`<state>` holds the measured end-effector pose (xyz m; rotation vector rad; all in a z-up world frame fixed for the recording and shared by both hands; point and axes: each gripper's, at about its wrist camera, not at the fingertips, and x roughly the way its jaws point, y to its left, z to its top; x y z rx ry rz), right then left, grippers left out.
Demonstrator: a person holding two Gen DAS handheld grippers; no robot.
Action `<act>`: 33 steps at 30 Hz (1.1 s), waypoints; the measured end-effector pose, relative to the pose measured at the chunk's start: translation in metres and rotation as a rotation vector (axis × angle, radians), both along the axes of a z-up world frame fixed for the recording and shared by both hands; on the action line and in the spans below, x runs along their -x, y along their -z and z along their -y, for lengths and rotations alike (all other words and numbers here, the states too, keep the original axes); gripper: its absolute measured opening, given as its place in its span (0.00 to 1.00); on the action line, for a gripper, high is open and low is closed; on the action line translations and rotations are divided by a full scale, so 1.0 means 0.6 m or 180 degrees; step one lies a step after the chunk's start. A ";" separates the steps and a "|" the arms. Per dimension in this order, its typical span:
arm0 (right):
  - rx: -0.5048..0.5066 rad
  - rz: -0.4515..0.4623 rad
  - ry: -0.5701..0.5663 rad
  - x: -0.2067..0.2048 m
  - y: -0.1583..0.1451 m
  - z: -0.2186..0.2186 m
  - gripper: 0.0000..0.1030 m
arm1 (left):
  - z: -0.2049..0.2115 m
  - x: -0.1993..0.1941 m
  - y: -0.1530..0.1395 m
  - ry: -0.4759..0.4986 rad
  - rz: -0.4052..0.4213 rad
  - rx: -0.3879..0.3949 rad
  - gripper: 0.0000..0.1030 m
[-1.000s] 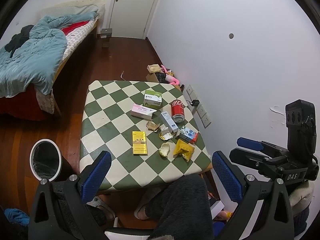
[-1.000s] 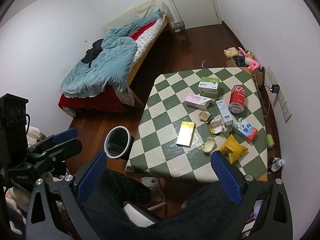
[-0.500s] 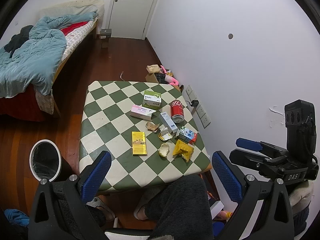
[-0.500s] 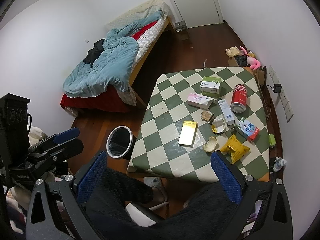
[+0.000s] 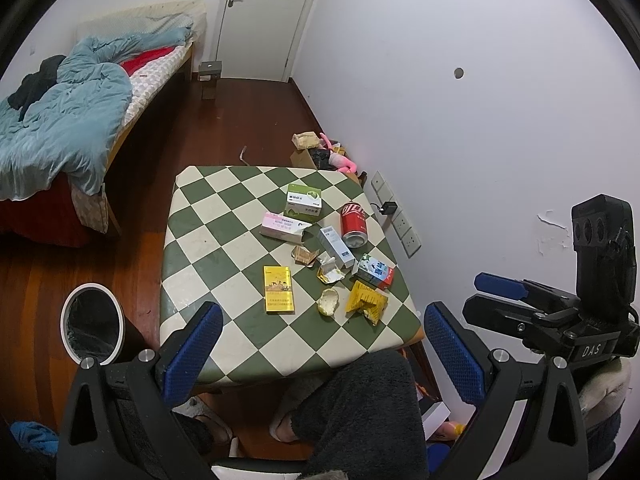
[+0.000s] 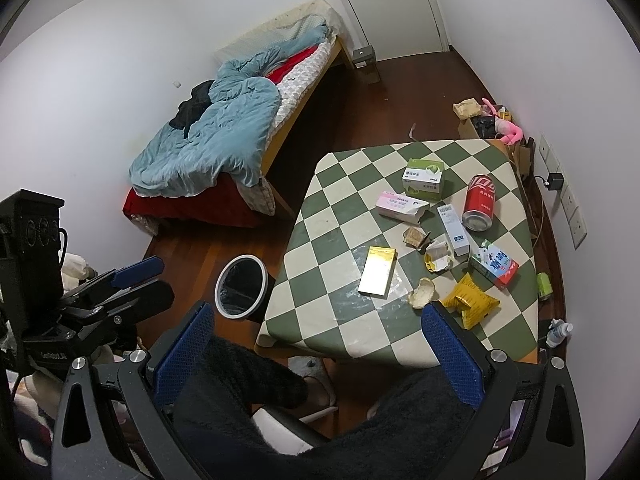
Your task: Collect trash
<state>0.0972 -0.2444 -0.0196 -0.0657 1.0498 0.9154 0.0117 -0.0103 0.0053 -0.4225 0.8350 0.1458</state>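
Grippers: I hold the left gripper (image 5: 322,344) and right gripper (image 6: 316,344) high, both spread wide and empty, for an overview.
Bin: the white-rimmed round black bin (image 5: 93,323) waits beside the green-and-cream checked table (image 5: 224,216), within easy reach.
Trash: the crumpled yellow snack bag (image 5: 365,304), flat yellow box (image 5: 278,289) and red drink can (image 5: 353,225) lie scattered along the table's right side.

White-walled bedroom, dark reddish wooden floor (image 5: 224,128), closed white door (image 5: 264,16) in the far wall, bed (image 6: 256,128) along the left wall with rumpled blue duvet (image 5: 60,120), low table with green-and-cream checkered top (image 5: 224,240), row of wall sockets (image 5: 394,214) beside it
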 end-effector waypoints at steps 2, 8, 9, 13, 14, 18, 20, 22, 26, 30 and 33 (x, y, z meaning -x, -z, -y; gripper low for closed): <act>-0.0006 0.0000 0.0001 0.001 0.000 0.000 1.00 | 0.000 0.001 0.000 -0.0001 -0.0002 -0.0006 1.00; -0.0007 0.0000 0.0002 0.000 0.001 0.001 1.00 | 0.000 0.001 0.000 -0.0002 -0.0001 -0.0006 1.00; -0.0010 -0.0004 0.0003 0.001 0.001 0.001 1.00 | 0.000 0.000 0.000 0.0000 0.0000 -0.0012 1.00; -0.0018 -0.0012 0.0001 -0.001 -0.003 0.001 1.00 | 0.001 -0.001 -0.002 0.0004 0.0005 -0.0026 1.00; -0.0014 -0.0009 0.0000 0.000 -0.003 0.001 1.00 | 0.001 0.000 -0.002 0.0007 0.0006 -0.0029 1.00; -0.0022 -0.0016 -0.0003 -0.001 -0.004 0.001 1.00 | 0.000 0.004 -0.002 0.0011 0.0009 -0.0044 1.00; -0.0032 -0.0018 -0.0005 -0.002 -0.005 0.000 1.00 | -0.001 0.005 -0.002 -0.0004 0.0009 -0.0075 1.00; -0.0054 -0.0022 0.0010 -0.004 -0.006 -0.001 1.00 | -0.001 0.001 0.000 -0.0055 -0.0018 -0.0182 1.00; -0.0171 -0.0032 0.0233 -0.031 -0.007 0.017 1.00 | -0.008 -0.022 0.018 -0.0364 -0.0110 -0.0655 1.00; -0.0008 0.0005 0.0600 -0.067 0.032 0.031 1.00 | -0.034 -0.064 0.070 -0.0685 -0.0240 -0.1001 1.00; 0.0094 -0.0169 0.0999 -0.111 0.094 0.050 1.00 | -0.055 -0.118 0.143 -0.0679 -0.0522 -0.1001 1.00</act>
